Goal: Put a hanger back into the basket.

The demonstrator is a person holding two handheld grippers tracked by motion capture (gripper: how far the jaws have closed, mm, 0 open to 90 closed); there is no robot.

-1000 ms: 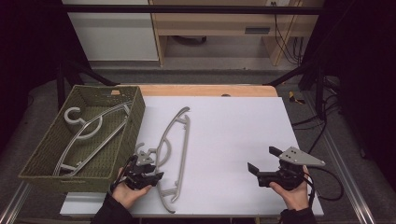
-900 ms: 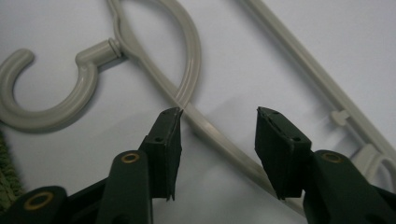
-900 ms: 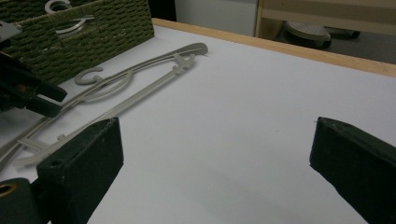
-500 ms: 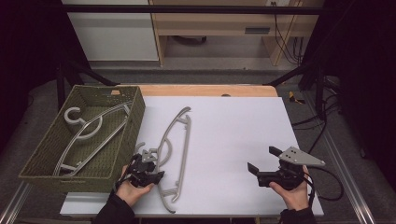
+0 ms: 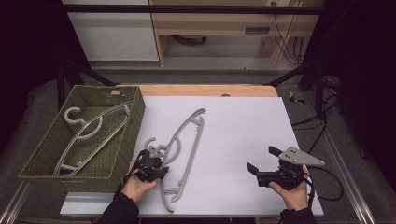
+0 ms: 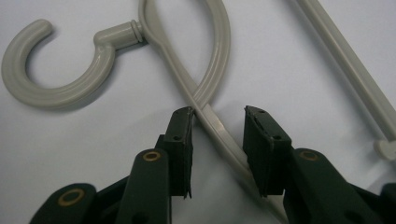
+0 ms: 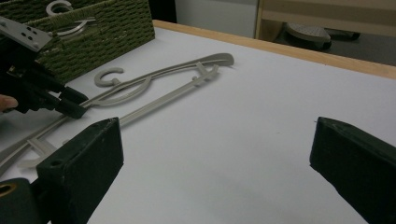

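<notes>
The left gripper (image 6: 217, 116) is being held partly spread astride the shoulder bar of a grey hanger (image 5: 184, 144) lying on the white table (image 5: 243, 126); one jaw is touching it. The right gripper (image 5: 262, 160) is being held wide apart, empty. Two hangers are counted: one on the table, one (image 5: 88, 133) in the single woven basket (image 5: 44, 158).

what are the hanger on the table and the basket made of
Hanger: looks like moulded grey plastic, smooth with a slight sheen and a ridged edge. Basket: olive-green woven fibre, matte; the ribbed weave shows on its walls, though whether natural or synthetic is unclear.
</notes>
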